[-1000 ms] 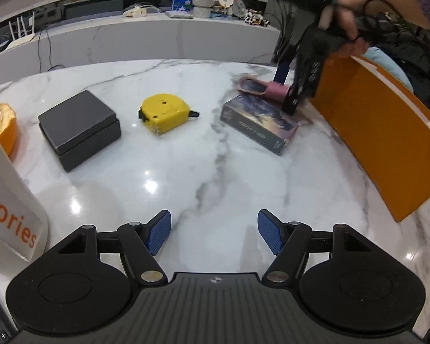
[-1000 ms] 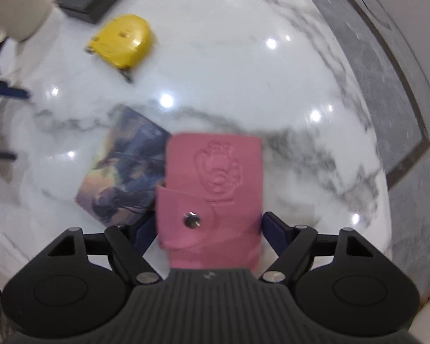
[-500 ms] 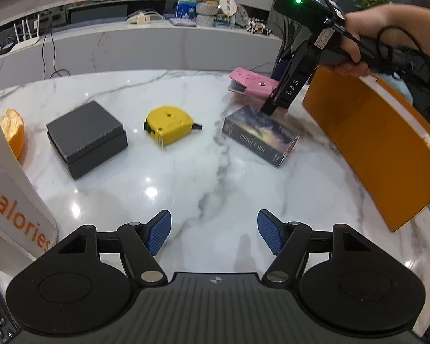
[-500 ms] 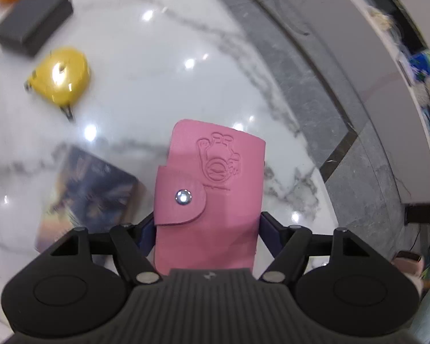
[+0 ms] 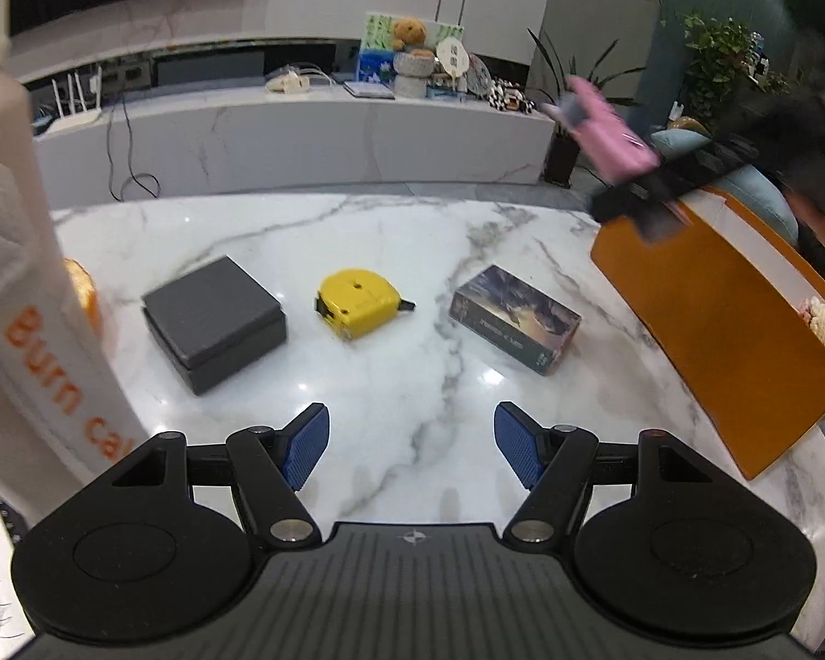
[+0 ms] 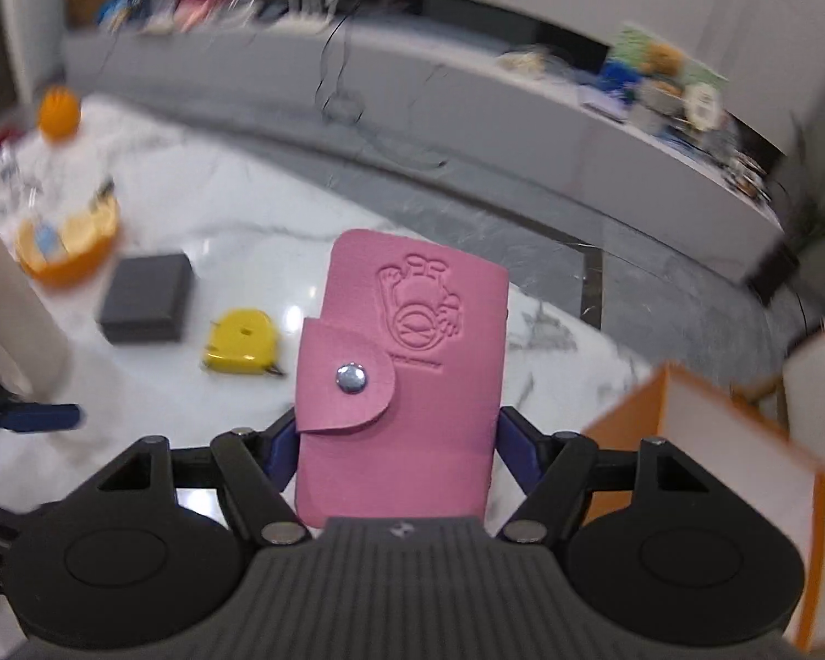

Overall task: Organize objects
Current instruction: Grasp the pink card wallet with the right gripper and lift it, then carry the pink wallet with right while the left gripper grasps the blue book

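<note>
Lifted off the marble table (image 5: 423,385) since a second ago, the pink card holder (image 5: 613,135) now rides blurred above the orange box (image 5: 731,330); the left gripper (image 5: 411,443) hovers with jaws wide and empty. From the right wrist, the right gripper (image 6: 393,440), its jaws having just narrowed, clamps the pink card holder (image 6: 407,374), with the yellow tape measure (image 6: 242,344) and dark box (image 6: 146,300) below on the table.

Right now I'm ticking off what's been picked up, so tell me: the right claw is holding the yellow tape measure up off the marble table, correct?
Not quite. The right claw is shut on the pink snap wallet, held up off the marble table. The yellow tape measure lies on the table, between the grey box and the card box. The right wrist view shows the grip.
</note>
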`<state>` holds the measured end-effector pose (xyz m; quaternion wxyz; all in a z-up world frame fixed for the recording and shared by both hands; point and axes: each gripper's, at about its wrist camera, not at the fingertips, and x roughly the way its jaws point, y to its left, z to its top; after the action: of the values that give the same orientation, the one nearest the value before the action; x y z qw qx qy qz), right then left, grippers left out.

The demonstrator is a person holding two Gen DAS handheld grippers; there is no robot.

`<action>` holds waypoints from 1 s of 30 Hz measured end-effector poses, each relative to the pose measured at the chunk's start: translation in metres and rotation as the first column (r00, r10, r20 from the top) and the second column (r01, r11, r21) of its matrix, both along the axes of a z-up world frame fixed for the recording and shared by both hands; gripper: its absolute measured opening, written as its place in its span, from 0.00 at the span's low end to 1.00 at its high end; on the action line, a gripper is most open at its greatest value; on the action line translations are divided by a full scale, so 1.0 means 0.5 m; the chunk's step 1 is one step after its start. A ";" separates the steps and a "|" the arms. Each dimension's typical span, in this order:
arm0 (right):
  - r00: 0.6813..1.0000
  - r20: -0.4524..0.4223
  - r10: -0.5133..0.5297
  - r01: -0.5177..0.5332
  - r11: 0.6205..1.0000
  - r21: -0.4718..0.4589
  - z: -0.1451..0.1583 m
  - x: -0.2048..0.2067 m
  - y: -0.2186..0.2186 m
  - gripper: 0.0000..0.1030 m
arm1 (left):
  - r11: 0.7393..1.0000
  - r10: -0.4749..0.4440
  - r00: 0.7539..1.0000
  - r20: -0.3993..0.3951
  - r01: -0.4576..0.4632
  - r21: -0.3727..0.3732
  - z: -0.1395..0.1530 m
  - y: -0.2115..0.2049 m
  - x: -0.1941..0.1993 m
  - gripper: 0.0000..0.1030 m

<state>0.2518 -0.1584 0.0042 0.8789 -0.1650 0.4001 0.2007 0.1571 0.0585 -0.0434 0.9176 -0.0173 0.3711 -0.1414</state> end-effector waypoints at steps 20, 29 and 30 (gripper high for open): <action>0.983 -0.132 -0.128 0.154 0.965 0.212 -0.227 -0.384 -0.098 0.71 | 0.990 -0.133 0.988 -0.082 0.128 -0.063 0.027 -0.085 0.048 0.77; 0.982 -0.142 -0.122 0.159 0.942 0.295 -0.213 -0.394 -0.144 0.71 | 0.998 -0.060 0.941 -0.333 0.050 -0.038 0.020 -0.182 0.262 0.78; 0.983 -0.140 -0.122 0.160 0.940 0.302 -0.211 -0.394 -0.144 0.71 | 0.999 -0.028 0.931 -0.363 0.011 -0.050 0.014 -0.190 0.283 0.78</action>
<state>0.0546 -0.2305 -0.1011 0.8806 0.0172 0.4258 0.2072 0.2985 -0.0364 -0.0366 0.8310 -0.0611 0.5311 -0.1535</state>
